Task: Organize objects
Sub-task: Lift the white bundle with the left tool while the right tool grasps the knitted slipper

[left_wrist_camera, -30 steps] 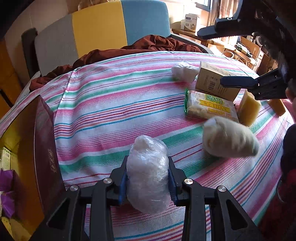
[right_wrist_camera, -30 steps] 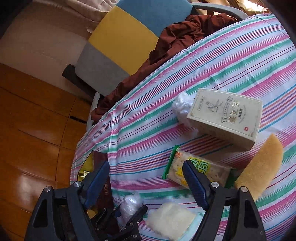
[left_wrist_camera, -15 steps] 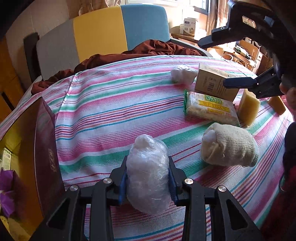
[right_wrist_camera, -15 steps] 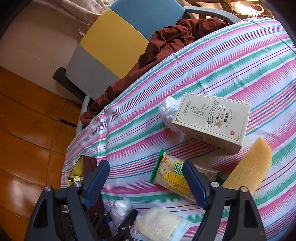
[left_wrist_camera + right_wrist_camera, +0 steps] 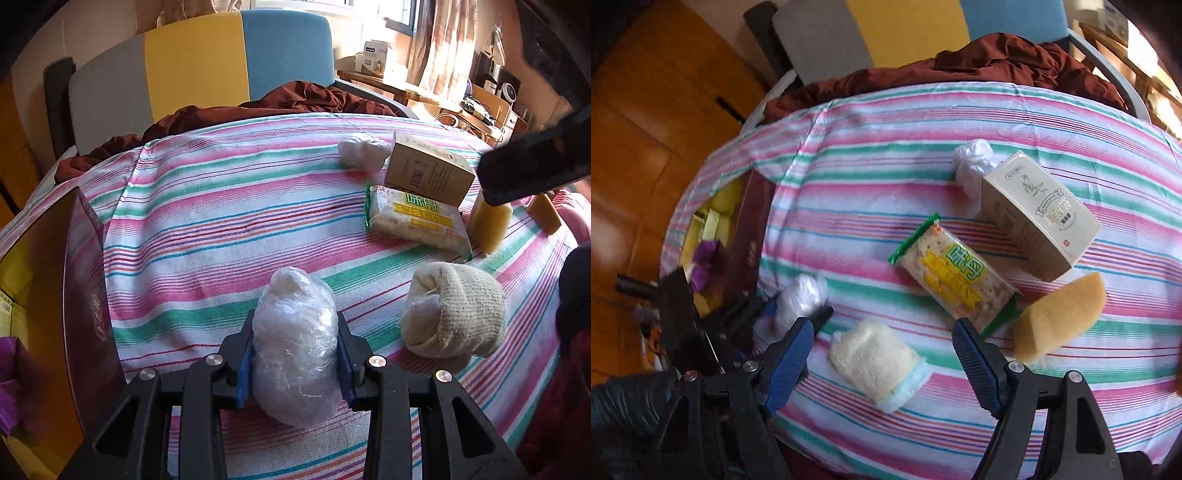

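Observation:
My left gripper is shut on a clear plastic-wrapped bundle, low over the striped tablecloth; it also shows in the right wrist view. A cream knitted glove roll lies right of it, and in the right wrist view. My right gripper is open and empty, hovering above the glove roll. Beyond lie a cracker packet, a beige box, a yellow sponge and a white plastic wad.
An open maroon box with yellow lining stands at the table's left edge, with purple and yellow items inside. A chair with brown cloth is behind the table. A second orange sponge sits at far right.
My right gripper has swung lower and toward the table's near side, now over the glove roll, which has come to rest. My left gripper holds the bundle still.

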A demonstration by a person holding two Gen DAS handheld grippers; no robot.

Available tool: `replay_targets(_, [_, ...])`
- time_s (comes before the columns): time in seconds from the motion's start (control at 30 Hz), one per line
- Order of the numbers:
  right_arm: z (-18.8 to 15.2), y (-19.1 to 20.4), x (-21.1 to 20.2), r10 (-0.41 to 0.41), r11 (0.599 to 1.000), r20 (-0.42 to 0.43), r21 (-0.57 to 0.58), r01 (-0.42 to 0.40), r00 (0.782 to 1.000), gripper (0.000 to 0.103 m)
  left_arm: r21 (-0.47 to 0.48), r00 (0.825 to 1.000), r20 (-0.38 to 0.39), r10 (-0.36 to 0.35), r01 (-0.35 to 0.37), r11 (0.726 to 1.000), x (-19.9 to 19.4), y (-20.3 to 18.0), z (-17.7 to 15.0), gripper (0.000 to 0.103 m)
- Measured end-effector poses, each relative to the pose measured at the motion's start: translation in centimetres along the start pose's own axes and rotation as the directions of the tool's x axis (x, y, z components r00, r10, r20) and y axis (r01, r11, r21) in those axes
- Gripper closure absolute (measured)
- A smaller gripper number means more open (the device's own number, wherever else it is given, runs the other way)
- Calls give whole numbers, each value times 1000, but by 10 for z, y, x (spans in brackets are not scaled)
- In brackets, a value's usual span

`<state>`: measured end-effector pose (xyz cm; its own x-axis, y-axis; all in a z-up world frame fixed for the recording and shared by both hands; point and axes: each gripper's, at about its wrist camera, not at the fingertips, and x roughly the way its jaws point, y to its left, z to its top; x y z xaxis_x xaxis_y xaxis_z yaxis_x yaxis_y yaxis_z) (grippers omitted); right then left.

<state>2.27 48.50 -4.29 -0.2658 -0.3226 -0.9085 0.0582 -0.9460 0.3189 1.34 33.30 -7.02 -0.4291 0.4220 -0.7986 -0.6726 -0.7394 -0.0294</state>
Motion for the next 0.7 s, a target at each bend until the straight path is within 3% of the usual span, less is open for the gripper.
replay_targets(0.17, [-16,30,25,-125,971,-145,-222,91,981,26,-3,1000,9,-9,9,1000,2,2,-1,65])
replay_targets(0.4, [-11,47,61,-253,921,-193,-347,176,948,26,-2,1000,12,-13,13,1000,2,3,-3,65])
replay_targets(0.5, [-8,40,71,-267,923,-195,-334,192,944,37,-3,1000,12,-13,13,1000,1,3,-3,65])
replay_targets(0.57, [-5,36,70,-234,940,-165,-290,180,958,45,-3,1000,12,-14,14,1000,1,3,-3,65])
replay_targets(0.7, [-1,24,68,-179,969,-97,-188,159,979,47,-7,1000,19,-12,12,1000,1,3,-4,64])
